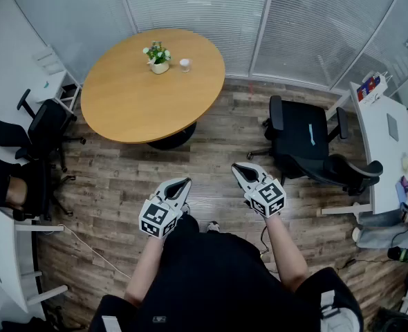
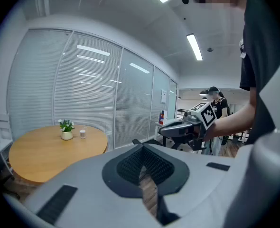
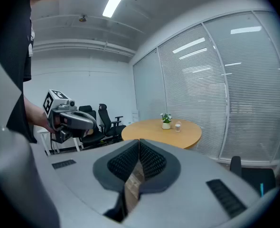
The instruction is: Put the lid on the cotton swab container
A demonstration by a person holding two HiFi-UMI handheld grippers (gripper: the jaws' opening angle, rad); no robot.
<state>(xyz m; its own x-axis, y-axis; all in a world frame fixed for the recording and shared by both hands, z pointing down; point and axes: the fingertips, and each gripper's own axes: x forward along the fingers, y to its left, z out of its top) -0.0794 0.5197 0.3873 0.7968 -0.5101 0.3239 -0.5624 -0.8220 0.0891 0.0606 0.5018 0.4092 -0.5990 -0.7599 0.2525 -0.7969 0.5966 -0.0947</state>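
Standing well clear of the one round table (image 1: 131,106), the person holds two grippers over open wood floor (image 1: 121,178), with black chairs (image 1: 302,133) on either side. The left gripper (image 1: 184,182) and right gripper (image 1: 238,169) each have jaws closed together on nothing. One swab container (image 1: 184,64) sits near the table's far edge, just beside one plant (image 1: 158,56)

The table (image 1: 142,95) is tan wood, the floor (image 1: 211,178) grey-brown planks, the chairs (image 1: 304,140) black. The left gripper (image 1: 184,183) and right gripper (image 1: 237,168) are pale grey, with black textured pads (image 2: 130,167) and black-and-white square markers (image 1: 158,220).
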